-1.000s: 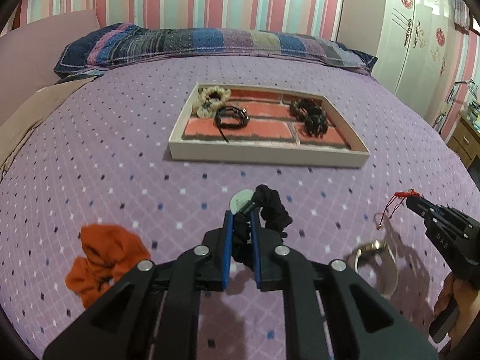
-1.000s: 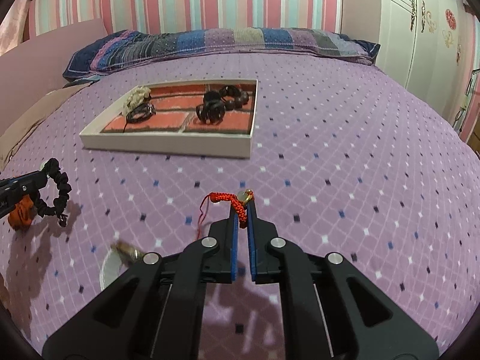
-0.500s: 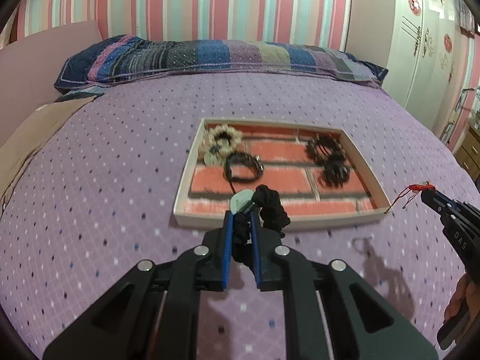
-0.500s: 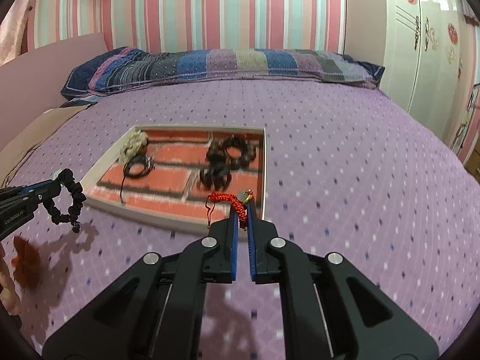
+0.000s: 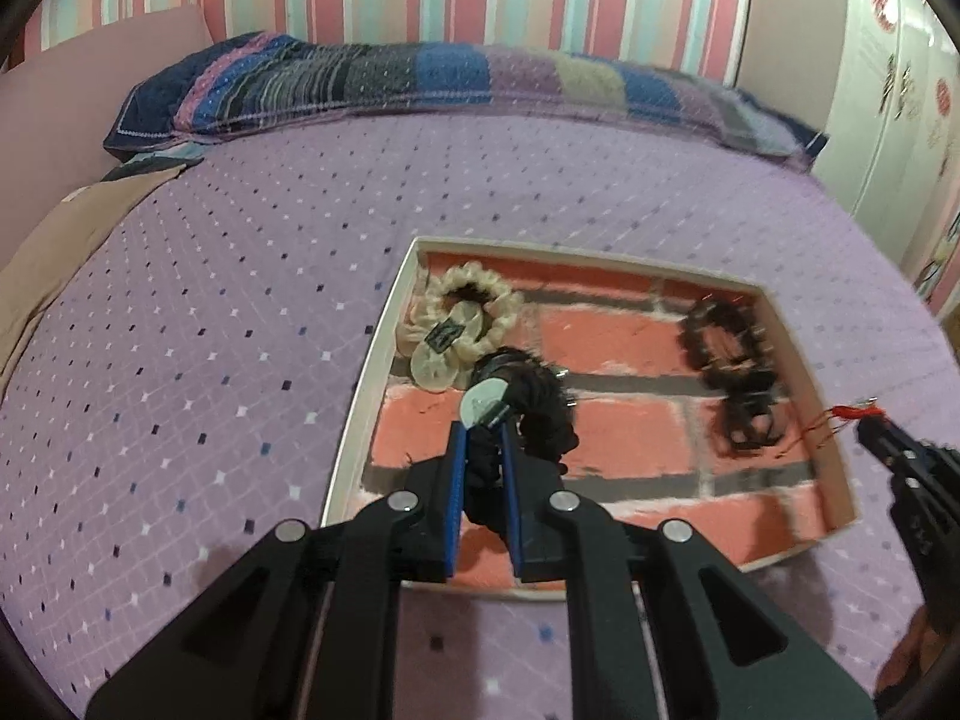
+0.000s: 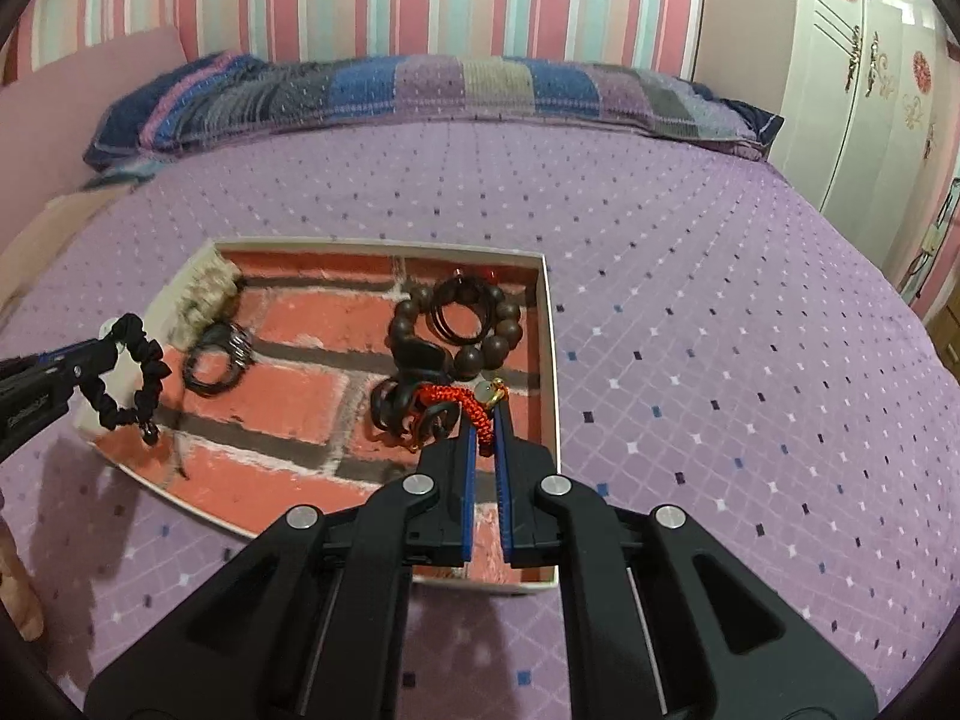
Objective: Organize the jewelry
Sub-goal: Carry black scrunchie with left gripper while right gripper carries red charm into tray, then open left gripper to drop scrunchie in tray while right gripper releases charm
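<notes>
A white-rimmed tray (image 5: 367, 372) with a brick-print floor lies on the purple bedspread. My left gripper (image 5: 480, 433) is shut on a black scrunchie (image 5: 543, 414) with a pale round tag, held over the tray's near left part. My right gripper (image 6: 485, 414) is shut on a red braided cord (image 6: 465, 399) with a small pale charm, above the tray's (image 6: 549, 324) near right corner. Inside lie a cream scrunchie (image 5: 474, 306), black hair ties (image 6: 219, 357), a brown bead bracelet (image 6: 501, 330) and dark rings (image 5: 729, 348). The left gripper (image 6: 90, 360) also shows at the right wrist view's left edge.
A striped pillow (image 5: 420, 84) lies at the head of the bed, against a striped wall. A white wardrobe (image 6: 870, 72) stands at the right. A beige cloth (image 5: 66, 234) lies at the bed's left edge. Bedspread (image 6: 750, 330) stretches wide to the right of the tray.
Both grippers moved forward over the bed with their items, from short of the tray to above it. The orange cloth and the bangle near the front have dropped out of view.
</notes>
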`<state>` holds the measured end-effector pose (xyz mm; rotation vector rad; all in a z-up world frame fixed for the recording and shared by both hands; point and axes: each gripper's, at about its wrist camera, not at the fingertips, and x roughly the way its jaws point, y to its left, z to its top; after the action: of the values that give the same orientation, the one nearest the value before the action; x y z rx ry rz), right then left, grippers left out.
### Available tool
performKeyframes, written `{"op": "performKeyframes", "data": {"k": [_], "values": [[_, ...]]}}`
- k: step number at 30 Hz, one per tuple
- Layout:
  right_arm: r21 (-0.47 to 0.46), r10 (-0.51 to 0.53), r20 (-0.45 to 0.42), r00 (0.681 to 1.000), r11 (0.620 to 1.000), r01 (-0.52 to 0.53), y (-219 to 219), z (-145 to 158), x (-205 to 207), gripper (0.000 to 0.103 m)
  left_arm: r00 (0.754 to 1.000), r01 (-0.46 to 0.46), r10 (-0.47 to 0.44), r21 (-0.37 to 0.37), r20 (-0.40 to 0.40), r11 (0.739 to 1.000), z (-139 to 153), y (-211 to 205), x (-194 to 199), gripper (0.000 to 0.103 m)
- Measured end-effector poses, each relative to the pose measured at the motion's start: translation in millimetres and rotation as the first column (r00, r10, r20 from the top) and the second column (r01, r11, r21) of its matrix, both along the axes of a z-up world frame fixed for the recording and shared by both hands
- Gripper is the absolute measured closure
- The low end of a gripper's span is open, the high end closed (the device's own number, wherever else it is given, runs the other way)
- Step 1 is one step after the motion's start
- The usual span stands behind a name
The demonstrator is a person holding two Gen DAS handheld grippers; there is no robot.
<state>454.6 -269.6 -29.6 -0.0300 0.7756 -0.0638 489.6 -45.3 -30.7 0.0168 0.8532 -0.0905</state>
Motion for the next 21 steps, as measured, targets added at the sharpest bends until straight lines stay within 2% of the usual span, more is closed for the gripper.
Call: {"op": "performKeyframes", "data": {"k": [5, 11, 21], "values": [[-0.021, -0.014, -0.061, 0.998, 1.000, 0.013, 0, -24, 16, 0.096, 0.997, -0.030, 0.029, -0.007, -0.068, 1.000, -27, 8, 21, 0.091], [-0.035, -0.026, -0.106, 0.994, 0.999, 0.022, 0, -44, 24, 0.096, 0.995, -0.041, 0.043, 0.017, -0.095, 0.999, -40, 12, 36, 0.091], [-0.020, -0.023, -0.140, 0.990, 1.000, 0.021, -3, -61, 36, 0.096, 0.993, -0.024, 0.032, 0.067, -0.116, 0.997, -54, 1, 38, 0.091]]}}
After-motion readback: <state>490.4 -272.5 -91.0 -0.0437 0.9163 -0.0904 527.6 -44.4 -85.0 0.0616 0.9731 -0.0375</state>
